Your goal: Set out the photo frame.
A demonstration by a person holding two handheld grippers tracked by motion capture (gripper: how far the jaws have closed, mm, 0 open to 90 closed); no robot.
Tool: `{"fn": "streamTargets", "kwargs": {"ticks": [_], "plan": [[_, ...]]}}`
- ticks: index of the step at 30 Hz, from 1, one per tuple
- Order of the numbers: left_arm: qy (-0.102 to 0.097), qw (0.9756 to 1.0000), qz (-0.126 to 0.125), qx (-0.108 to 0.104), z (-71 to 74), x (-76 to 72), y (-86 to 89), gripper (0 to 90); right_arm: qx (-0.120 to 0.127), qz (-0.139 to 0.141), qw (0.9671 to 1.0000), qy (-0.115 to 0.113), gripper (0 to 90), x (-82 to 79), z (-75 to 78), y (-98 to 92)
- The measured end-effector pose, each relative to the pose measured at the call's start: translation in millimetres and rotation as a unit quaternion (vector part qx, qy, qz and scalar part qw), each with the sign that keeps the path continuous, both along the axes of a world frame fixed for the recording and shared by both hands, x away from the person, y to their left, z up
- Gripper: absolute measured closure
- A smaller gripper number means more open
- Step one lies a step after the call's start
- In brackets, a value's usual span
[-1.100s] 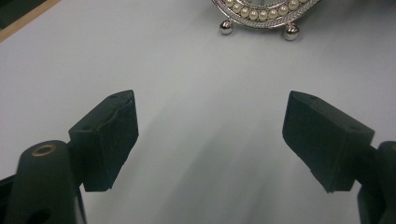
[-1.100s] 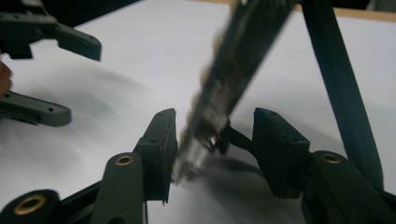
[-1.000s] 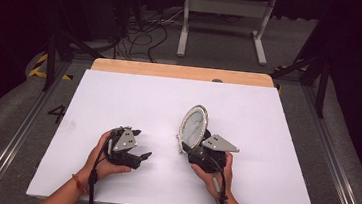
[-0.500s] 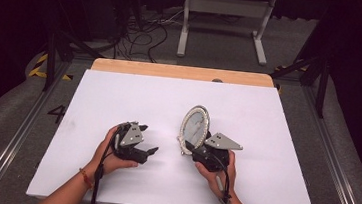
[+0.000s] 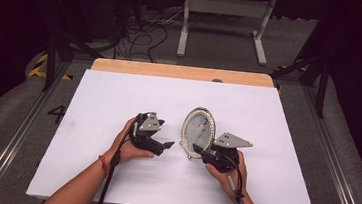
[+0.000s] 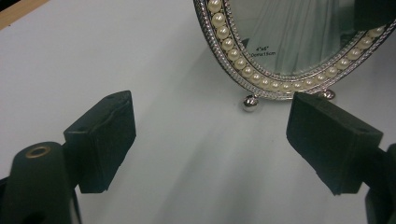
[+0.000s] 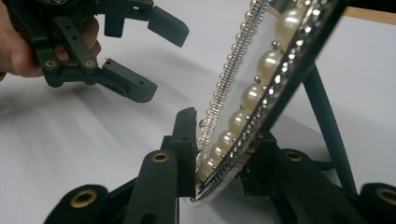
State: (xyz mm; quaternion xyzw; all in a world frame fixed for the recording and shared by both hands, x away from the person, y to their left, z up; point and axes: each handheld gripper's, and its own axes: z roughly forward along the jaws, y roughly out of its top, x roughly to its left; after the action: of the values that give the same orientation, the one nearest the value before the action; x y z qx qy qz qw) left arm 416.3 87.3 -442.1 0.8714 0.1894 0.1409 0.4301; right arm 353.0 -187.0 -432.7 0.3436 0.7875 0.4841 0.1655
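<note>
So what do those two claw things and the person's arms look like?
Both grippers, left and right, are black, each with two blocky jaws and brass-coloured rivets at the joints. A grey three-cornered plate sits on top of each, and a black cable trails back along each forearm. The arms are bare, no sleeves, with an orange band on the left wrist.

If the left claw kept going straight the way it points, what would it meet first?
Most likely the oval picture frame: the left claw stands open and aims at the frame's lower rim and ball feet, with bare white table between them. Depth is hard to judge.
</note>
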Motion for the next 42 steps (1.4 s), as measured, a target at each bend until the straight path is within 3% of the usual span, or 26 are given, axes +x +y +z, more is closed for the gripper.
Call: {"fn": "streamTargets", "kwargs": {"ticks": [7, 9, 13, 17, 24, 26, 29, 31, 33, 34, 36, 38, 42], "plan": [[0.012, 0.9999, -0.010, 0.007, 0.7, -8.1, -0.2, 14.1, 0.004, -0.006, 0.9999, -0.007, 67.0, -2.1, 0.0, -1.1], [0.000, 0.9999, -0.008, 0.008, 1.8, -12.1, 1.7, 13.2, 0.015, -0.008, 0.9998, -0.008, 65.4, -2.0, -0.3, -0.9], [-0.005, 0.9999, -0.010, 0.011, 0.5, -15.5, 2.8, 14.0, 0.029, -0.022, 0.9993, -0.012, 71.4, -1.2, -2.6, 1.5], [0.000, 0.9999, -0.014, 0.004, -1.2, -14.2, 0.0, 13.5, 0.029, -0.017, 0.9994, -0.001, 76.8, 3.5, -2.1, -0.3], [0.012, 0.9995, -0.030, 0.006, -2.2, -3.0, -20.8, 13.5, 0.030, 0.002, 0.9994, 0.015, 78.0, 10.1, -0.1, -3.0], [0.007, 0.9995, -0.030, 0.003, -2.6, -0.2, -23.8, 14.6, 0.030, 0.007, 0.9993, 0.019, 78.3, 12.3, 0.5, -3.2], [0.028, 0.9991, -0.030, 0.000, -5.6, 7.0, -30.3, 12.6, 0.032, 0.012, 0.9992, 0.021, 78.2, 14.5, 0.7, -4.1], [0.034, 0.9988, -0.032, -0.010, -5.7, 10.1, -32.2, 12.9, 0.028, 0.013, 0.9993, 0.019, 76.3, 14.3, 1.0, -3.8], [0.032, 0.9989, -0.030, -0.015, -4.8, 11.9, -33.3, 12.9, 0.023, 0.002, 0.9996, 0.017, 61.8, 12.5, 2.4, -3.8], [0.032, 0.9990, -0.026, -0.017, -4.5, 12.0, -33.5, 13.3, 0.021, -0.002, 0.9997, 0.014, 59.7, 11.4, 3.6, -4.4], [0.029, 0.9990, -0.026, -0.019, -4.3, 12.4, -33.6, 13.6, 0.022, 0.002, 0.9997, 0.011, 58.5, 9.1, 5.6, -4.9], [0.023, 0.9993, -0.026, -0.013, -3.8, 12.3, -33.7, 14.1, -0.008, 0.002, 0.9999, -0.013, 55.0, 1.7, 12.3, -4.8], [0.023, 0.9991, -0.030, -0.017, -4.6, 14.7, -32.8, 14.6, -0.016, -0.003, 0.9997, -0.019, 57.3, -7.7, 20.5, -6.8]]}}
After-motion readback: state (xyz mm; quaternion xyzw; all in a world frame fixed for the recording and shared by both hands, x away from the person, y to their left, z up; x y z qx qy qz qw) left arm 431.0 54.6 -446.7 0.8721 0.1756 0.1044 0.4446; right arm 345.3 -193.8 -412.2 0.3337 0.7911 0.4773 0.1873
